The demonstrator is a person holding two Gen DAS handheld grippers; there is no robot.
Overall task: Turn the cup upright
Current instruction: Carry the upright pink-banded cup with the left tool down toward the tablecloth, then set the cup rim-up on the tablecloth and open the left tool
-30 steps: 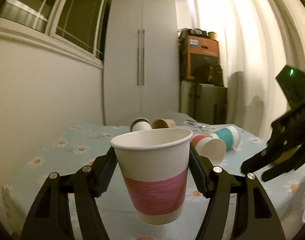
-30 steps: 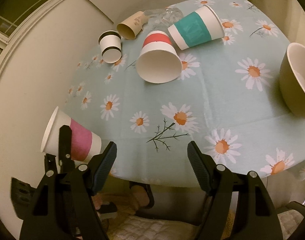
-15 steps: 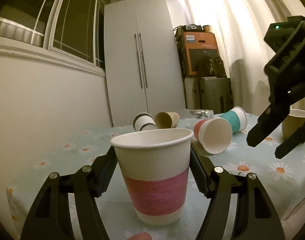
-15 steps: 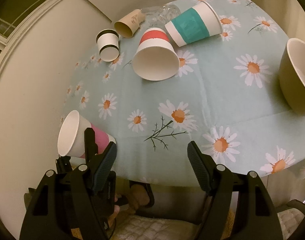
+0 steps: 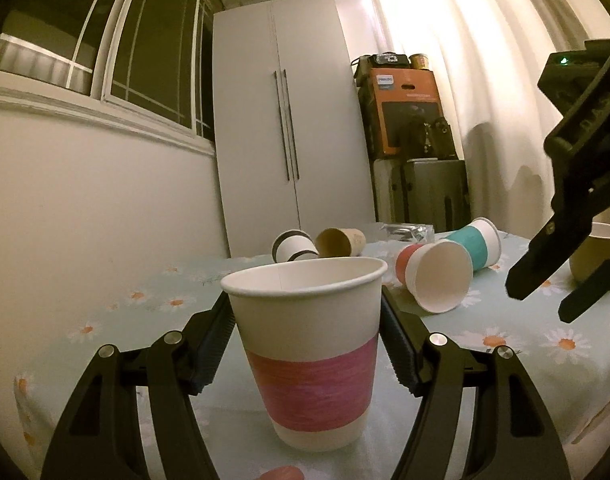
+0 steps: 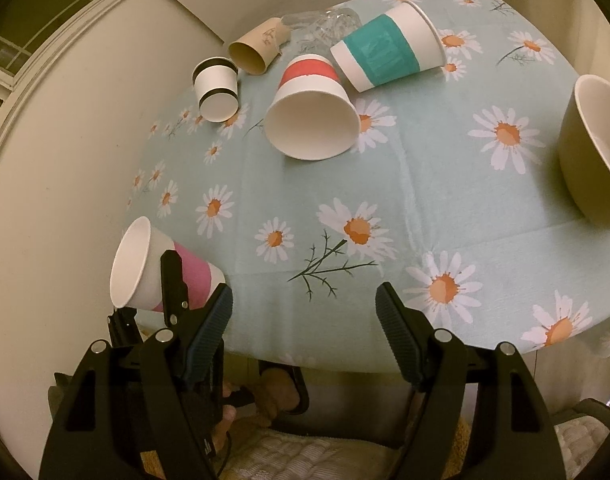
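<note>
My left gripper (image 5: 305, 340) is shut on a white paper cup with a pink band (image 5: 307, 352), mouth up, its base at the daisy tablecloth (image 5: 105, 328) near the table's front left corner. The right wrist view shows the same cup (image 6: 161, 270) with a left finger (image 6: 175, 284) across it. My right gripper (image 6: 305, 328) is open and empty above the table's near edge; it also shows at the right of the left wrist view (image 5: 553, 300). A red-banded cup (image 6: 311, 114), a teal-banded cup (image 6: 385, 52), a black-striped cup (image 6: 217, 88) and a brown cup (image 6: 255, 48) lie on their sides further back.
An olive bowl (image 6: 593, 152) stands at the right edge of the table. A clear crumpled plastic item (image 6: 325, 24) lies behind the cups. A wall runs along the table's left side; a white wardrobe (image 5: 289, 140) and stacked boxes (image 5: 405, 112) stand behind.
My left gripper has lowered the pink-banded cup over the table's front left corner, down to the cloth. My right gripper has held nearly still.
</note>
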